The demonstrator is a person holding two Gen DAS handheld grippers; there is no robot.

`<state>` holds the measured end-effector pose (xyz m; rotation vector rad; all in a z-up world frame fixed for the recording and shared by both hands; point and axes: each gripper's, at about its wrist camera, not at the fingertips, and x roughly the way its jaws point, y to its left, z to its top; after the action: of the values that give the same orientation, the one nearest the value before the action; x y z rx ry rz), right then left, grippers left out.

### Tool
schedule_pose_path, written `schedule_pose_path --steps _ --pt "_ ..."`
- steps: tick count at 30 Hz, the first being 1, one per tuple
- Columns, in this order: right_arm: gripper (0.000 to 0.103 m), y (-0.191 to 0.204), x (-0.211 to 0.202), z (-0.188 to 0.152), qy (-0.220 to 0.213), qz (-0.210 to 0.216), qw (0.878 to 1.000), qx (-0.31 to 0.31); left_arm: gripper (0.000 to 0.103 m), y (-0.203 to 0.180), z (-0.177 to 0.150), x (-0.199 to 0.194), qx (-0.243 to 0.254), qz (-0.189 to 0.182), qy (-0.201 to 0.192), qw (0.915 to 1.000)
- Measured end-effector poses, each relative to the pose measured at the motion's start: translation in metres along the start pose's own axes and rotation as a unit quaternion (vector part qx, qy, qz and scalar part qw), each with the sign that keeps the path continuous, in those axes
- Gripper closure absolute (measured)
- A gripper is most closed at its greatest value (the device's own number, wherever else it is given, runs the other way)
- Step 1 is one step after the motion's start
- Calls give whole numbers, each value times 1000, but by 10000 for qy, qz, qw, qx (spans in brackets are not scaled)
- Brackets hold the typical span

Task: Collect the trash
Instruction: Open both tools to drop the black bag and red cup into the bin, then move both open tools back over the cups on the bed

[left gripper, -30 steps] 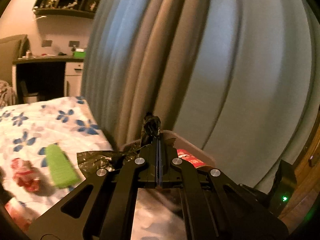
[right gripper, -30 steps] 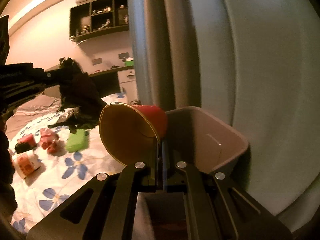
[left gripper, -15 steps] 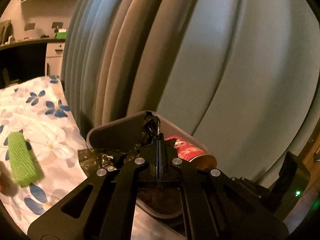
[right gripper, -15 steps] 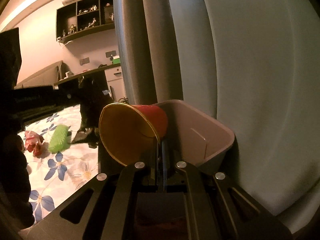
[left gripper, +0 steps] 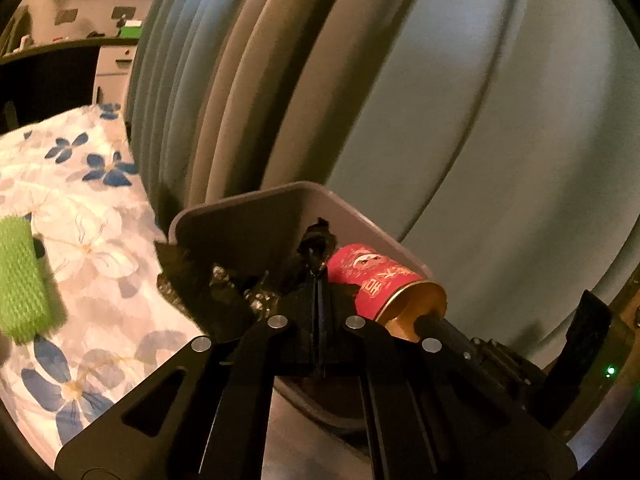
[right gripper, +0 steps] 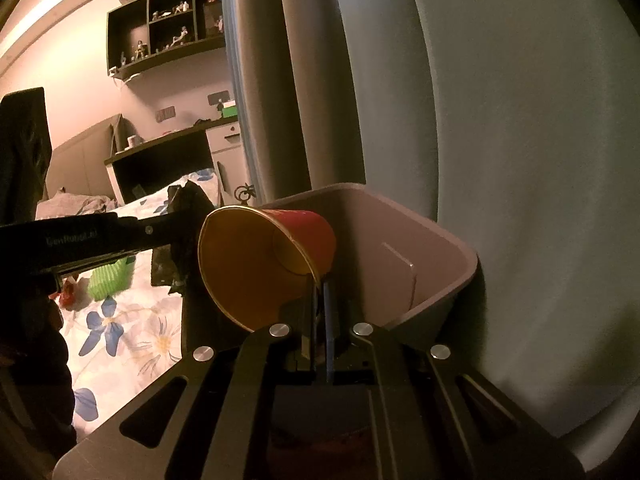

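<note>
Pressed together, the left gripper (left gripper: 318,276) pinches a crumpled black plastic wrapper (left gripper: 208,284) over the grey plastic bin (left gripper: 240,216); a green foam sleeve (left gripper: 20,280) lies at nine o'clock on the floral bedsheet (left gripper: 80,220). Right view: the right gripper (right gripper: 320,300), likewise closed, nips the rim of a red paper cup (right gripper: 276,260) above the bin, mouth toward seven o'clock, grey curtain (right gripper: 520,120) behind.

The green mesh sleeve (left gripper: 22,280) is smeared and cut by the left edge. The bin's (left gripper: 372,232) floor hides behind the left gripper (left gripper: 318,276) and the black crumpled wrapper (left gripper: 208,284), possibly foil-lined. Shelf figurines (right gripper: 176,40) are too small to make out.
</note>
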<state>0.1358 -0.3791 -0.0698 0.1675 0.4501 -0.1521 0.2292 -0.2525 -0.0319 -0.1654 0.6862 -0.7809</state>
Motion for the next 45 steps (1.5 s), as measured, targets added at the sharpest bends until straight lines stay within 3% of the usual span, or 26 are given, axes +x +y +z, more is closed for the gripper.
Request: schedule_pose_path --steps 4,6,8,15,18,23,26,28,30,32,34,40,45 --pt "99 1 4 -1 58 -9 10000 -8 84 11 -5 1 -197 -34 110 9997" --pt "99 2 4 -2 78 -32 10000 -12 65 14 -7 1 -276 -29 137 9995" --pt "99 1 5 -3 99 -53 9999 -7 55 17 -10 0 -345 -47 157 9993" --pt "99 3 10 -4 194 -103 9998 -34 28 23 -16 -20 -376 137 -6 9992" --pt "99 6 12 -4 226 -100 9997 -45 22 29 -18 -32 -482 225 -59 9986" --pt "98 6 15 -3 245 -124 9996 -44 16 37 -25 -63 -623 678 -287 9953" --pt "91 6 16 -1 225 -158 9996 -42 15 38 -29 -86 -577 946 -490 9926" --pt "76 6 16 0 201 -180 9996 -29 15 38 -31 -99 -557 1089 -611 9906" --pt "67 6 14 2 166 -185 9997 2 15 39 -33 -111 -541 1205 -685 9889" --pt "65 8 9 3 109 -186 9998 7 15 40 -36 -120 -506 1308 -746 9873" --pt "53 11 2 4 26 -162 9999 -15 15 43 -38 -133 -481 1462 -823 9846" --pt "29 39 -27 10 -321 41 9994 -156 15 57 -50 -173 -522 2005 -1017 9730" --pt "19 72 -50 11 -525 478 9971 -281 15 73 -68 -210 -627 2434 -1200 9604"
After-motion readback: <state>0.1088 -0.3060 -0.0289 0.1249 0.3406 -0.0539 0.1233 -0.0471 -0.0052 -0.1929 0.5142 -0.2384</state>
